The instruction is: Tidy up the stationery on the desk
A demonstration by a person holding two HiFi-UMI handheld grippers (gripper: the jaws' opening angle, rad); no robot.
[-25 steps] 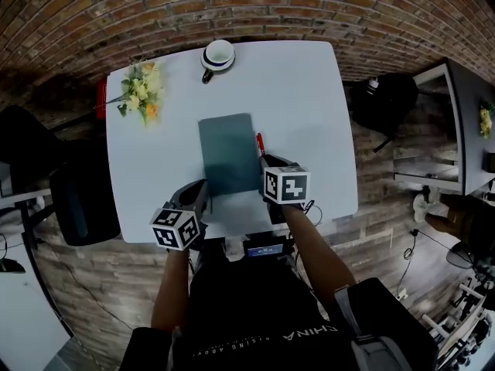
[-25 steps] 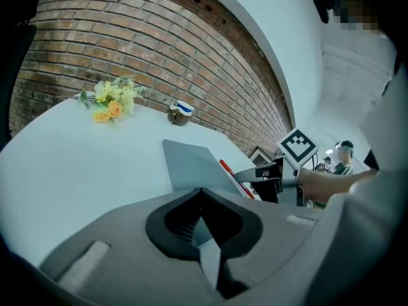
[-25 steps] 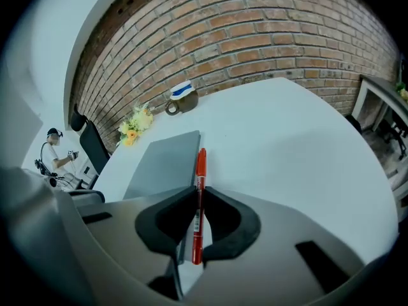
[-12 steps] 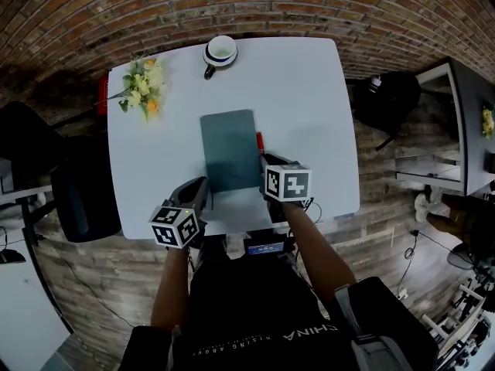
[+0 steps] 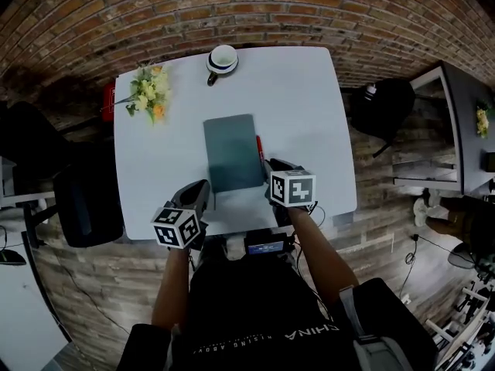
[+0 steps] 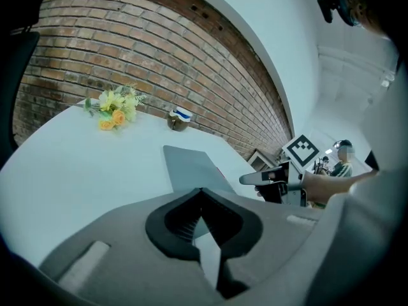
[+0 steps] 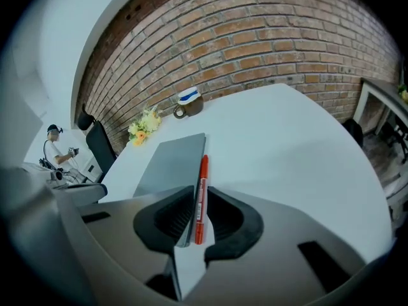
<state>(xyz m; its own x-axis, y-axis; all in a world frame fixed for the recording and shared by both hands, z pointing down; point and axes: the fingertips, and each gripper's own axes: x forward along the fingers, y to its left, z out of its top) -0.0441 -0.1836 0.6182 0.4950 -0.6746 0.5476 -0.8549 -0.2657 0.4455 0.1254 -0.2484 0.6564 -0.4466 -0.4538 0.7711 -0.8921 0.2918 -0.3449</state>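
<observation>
Right hand-held gripper (image 7: 197,225): jaws have just been opening, now slightly apart. Red marker (image 7: 201,183) lies loose between them, flat on the table (image 7: 287,132), alongside the grey notebook (image 7: 169,161). Reads as marker released, placement done. Left hand-held gripper (image 6: 203,225): closed, empty.

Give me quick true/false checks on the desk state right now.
1. The pen lies along the right edge of the notebook. True.
2. The cup stands on the notebook. False: it stands at the far edge of the table, apart.
3. The left tool is wide open. False: shut.
4. The pen lies between the jaws of the right tool. True; they have just been opening.
5. The flowers lie beside the pen. False: far left corner.
</observation>
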